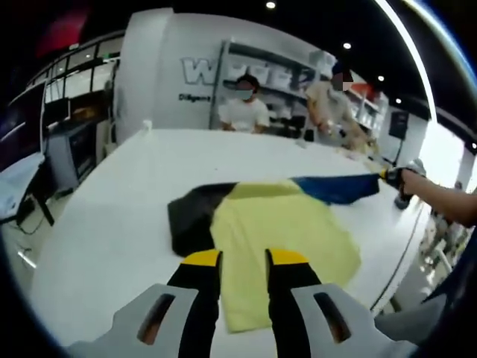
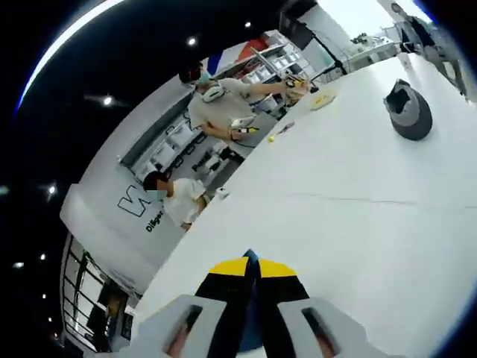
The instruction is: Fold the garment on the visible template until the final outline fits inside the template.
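R gripper (image 2: 250,277) clamped on garment's (image 1: 279,227) blue sleeve, pulling it flat for folding; L gripper (image 1: 244,261) apart above garment.

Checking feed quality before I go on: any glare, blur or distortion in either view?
Left gripper view: strong fisheye bend, a bright light streak curving along the upper right, table evenly lit, garment slightly soft but readable. Right gripper view: heavily rolled, table glaring white, blown-out window top right, blue cloth pinched in the right gripper is close and soft.

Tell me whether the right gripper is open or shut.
Shut on the blue sleeve: in the right gripper view the right gripper has its jaws pressed together with blue cloth pinched between them.
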Tool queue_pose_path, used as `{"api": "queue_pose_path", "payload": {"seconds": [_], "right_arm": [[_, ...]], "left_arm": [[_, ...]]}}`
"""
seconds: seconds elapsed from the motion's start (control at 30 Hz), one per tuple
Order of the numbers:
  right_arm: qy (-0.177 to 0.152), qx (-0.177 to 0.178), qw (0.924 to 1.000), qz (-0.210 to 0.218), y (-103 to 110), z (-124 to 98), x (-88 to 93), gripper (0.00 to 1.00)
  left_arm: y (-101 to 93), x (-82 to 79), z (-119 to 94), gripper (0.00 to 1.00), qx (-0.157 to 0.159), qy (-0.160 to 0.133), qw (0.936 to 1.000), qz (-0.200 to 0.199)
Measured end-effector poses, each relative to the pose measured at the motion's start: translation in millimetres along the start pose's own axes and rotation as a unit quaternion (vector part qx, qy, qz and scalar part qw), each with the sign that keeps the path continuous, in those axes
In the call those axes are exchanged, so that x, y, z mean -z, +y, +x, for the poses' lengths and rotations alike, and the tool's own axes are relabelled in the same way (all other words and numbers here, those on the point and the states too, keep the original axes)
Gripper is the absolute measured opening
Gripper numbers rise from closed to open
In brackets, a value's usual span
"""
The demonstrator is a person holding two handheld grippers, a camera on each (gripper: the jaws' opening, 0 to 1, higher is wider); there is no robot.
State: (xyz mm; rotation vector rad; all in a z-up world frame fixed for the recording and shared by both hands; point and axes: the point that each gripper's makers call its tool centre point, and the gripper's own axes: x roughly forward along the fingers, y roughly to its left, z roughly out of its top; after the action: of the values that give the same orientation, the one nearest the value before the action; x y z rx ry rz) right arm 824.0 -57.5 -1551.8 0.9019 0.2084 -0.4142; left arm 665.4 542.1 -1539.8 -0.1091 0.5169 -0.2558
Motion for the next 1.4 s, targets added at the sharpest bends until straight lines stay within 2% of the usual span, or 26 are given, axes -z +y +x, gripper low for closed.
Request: {"api": "queue_pose_path", "payload": {"seconds": [0.17,0.27,0.4,0.43,0.57,0.7,0.73,0.77,0.83,0.93,0.97,1.0,1.03,1.07,1.1,1.2,1.23,1.27,1.3,1.37,1.4], "right_arm": [[-0.022,0.021,0.9995,0.003,-21.3,5.8,-4.4,0.00],[-0.030,0.042,0.9987,-0.004,-44.0,15.2,-5.0,0.00],[-0.024,0.045,0.9985,-0.019,-57.9,22.3,1.6,0.00],[-0.019,0.034,0.9987,-0.033,-58.8,24.7,5.3,0.01],[-0.016,0.022,0.9955,-0.091,-68.7,27.8,11.7,0.26],[-0.026,0.020,0.9949,-0.095,-68.9,24.5,8.5,0.24],[-0.034,0.018,0.9934,-0.108,-73.4,19.1,4.9,0.24],[-0.031,0.010,0.9899,-0.138,-73.7,18.3,5.5,0.24],[-0.025,0.004,0.9867,-0.161,-73.1,17.7,7.7,0.23],[0.001,-0.015,0.9739,-0.226,-68.0,11.4,23.5,0.19],[0.013,-0.015,0.9676,-0.252,-68.2,11.1,29.1,0.18],[0.033,-0.026,0.9509,-0.307,-65.7,7.1,42.4,0.18],[0.042,-0.045,0.9428,-0.328,-60.1,10.3,50.4,0.18],[0.050,-0.056,0.9387,-0.336,-55.7,12.2,58.2,0.17],[0.066,-0.074,0.9271,-0.362,-50.6,15.7,69.8,0.17],[0.072,-0.082,0.9217,-0.372,-46.4,15.7,75.1,0.15],[0.080,-0.086,0.9171,-0.381,-41.1,17.7,85.4,0.15],[0.082,-0.083,0.9159,-0.384,-41.6,18.1,86.6,0.15],[0.082,-0.066,0.9103,-0.400,-45.7,20.6,88.8,0.17],[0.064,-0.019,0.9230,-0.379,-62.2,24.6,78.2,0.27],[0.042,0.016,0.9265,-0.374,-74.7,23.2,63.7,0.30]], "left_arm": [[3.1,-1.9,0.1,0.21,-0.009,-0.003,1.0000,-0.002],[5.0,-1.3,1.8,0.21,-0.014,0.001,0.9999,0.000],[6.6,-1.3,5.0,0.21,-0.015,0.005,0.9999,0.000],[6.0,-1.5,5.3,0.21,-0.014,0.005,0.9999,0.001],[4.2,-1.8,7.6,0.21,-0.011,0.006,0.9999,0.003],[3.6,-2.0,8.0,0.21,-0.009,0.007,0.9999,0.002],[2.6,-1.9,7.8,0.21,-0.007,0.007,0.9999,0.004],[2.2,-1.6,7.7,0.21,-0.006,0.007,0.9999,0.005],[1.9,-1.4,7.6,0.21,-0.005,0.007,0.9999,0.006],[1.8,0.7,7.8,0.21,-0.004,0.010,0.9999,0.007],[1.4,1.4,7.8,0.21,-0.003,0.011,0.9999,0.007],[-0.1,2.4,7.4,0.21,-0.001,0.012,0.9999,0.006],[-1.8,2.7,7.5,0.21,0.000,0.013,0.9999,0.008],[-2.3,3.0,7.8,0.21,0.002,0.014,0.9999,0.008],[-2.6,3.3,8.1,0.21,0.002,0.014,0.9999,0.009],[-3.0,3.9,8.4,0.21,0.002,0.016,0.9998,0.009],[-3.6,4.2,8.7,0.21,0.002,0.017,0.9998,0.008],[-3.7,4.2,8.7,0.21,0.002,0.017,0.9998,0.008],[-5.9,4.1,8.9,0.21,0.002,0.018,0.9998,0.008],[-6.7,3.6,8.1,0.21,0.002,0.018,0.9998,0.009],[-5.5,4.0,7.9,0.20,0.001,0.018,0.9998,0.009]]}}
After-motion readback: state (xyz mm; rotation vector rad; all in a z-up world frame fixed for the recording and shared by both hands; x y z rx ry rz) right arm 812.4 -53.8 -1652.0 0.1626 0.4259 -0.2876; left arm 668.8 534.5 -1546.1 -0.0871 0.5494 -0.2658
